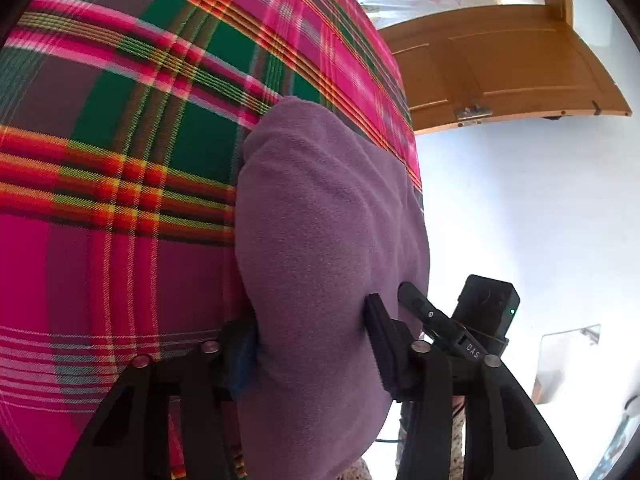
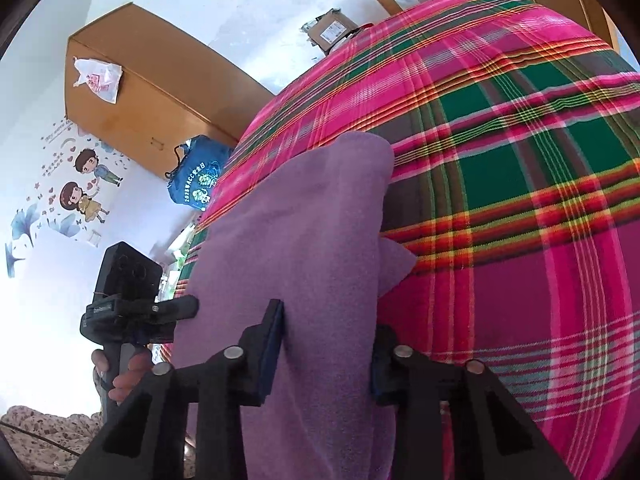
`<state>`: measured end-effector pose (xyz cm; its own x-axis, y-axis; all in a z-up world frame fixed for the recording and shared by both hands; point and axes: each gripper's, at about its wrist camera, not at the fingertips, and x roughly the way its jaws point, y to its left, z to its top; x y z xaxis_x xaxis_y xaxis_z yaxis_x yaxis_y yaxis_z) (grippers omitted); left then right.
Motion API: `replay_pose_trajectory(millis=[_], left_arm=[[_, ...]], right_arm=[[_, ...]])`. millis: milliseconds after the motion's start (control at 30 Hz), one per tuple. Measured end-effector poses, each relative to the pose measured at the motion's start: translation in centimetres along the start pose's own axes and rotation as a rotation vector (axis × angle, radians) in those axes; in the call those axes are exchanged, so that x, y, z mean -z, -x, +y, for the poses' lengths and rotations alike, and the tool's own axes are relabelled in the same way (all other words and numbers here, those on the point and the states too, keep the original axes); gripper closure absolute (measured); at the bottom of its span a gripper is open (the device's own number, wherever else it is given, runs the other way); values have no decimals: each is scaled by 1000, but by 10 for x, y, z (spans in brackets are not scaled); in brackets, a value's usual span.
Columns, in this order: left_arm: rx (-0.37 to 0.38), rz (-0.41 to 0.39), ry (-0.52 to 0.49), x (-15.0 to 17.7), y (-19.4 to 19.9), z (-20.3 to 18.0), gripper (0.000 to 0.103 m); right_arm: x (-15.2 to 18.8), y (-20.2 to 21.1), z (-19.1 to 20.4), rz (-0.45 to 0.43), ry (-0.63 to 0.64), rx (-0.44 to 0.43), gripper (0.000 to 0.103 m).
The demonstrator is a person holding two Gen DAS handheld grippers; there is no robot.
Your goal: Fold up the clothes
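A purple fleece garment (image 1: 320, 240) lies bunched in a thick fold on a pink, green and red plaid bedspread (image 1: 120, 160). My left gripper (image 1: 312, 340) is shut on its near end, with cloth filling the gap between both fingers. In the right wrist view the same purple garment (image 2: 304, 240) runs away from me over the plaid bedspread (image 2: 520, 200), and my right gripper (image 2: 326, 356) is shut on it too. Each view shows the other gripper beside the cloth: the right one (image 1: 456, 320), and the left one (image 2: 132, 308) with a hand (image 2: 124, 376) on its handle.
A wooden door (image 1: 500, 68) and white wall stand past the bed's edge. A wooden cabinet (image 2: 140, 80), a blue bag (image 2: 196, 180), a small cardboard parcel (image 2: 332, 32) and cartoon wall stickers (image 2: 80, 192) are on the other side. A floral fabric (image 2: 40, 432) lies low left.
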<state>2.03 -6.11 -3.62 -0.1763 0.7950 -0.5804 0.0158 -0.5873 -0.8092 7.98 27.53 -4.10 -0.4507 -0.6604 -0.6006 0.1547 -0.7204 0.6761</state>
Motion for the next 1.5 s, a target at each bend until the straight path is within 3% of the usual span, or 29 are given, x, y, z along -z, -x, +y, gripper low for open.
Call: replay_pose_trajectory(millis=[233, 633, 1133, 1500], left_arm=[[10, 7, 12, -4, 2, -1, 64], [14, -40, -2, -31, 23, -8, 64], [-46, -134, 47, -94, 58, 8, 64], [-83, -250, 100, -134, 80, 20, 65]], right_arm=[[1, 6, 14, -23, 4, 21, 75], [-17, 2, 35, -34, 0, -47, 76], [-68, -69, 75, 22, 43, -97, 76], [-104, -133, 100, 72, 74, -140, 76]])
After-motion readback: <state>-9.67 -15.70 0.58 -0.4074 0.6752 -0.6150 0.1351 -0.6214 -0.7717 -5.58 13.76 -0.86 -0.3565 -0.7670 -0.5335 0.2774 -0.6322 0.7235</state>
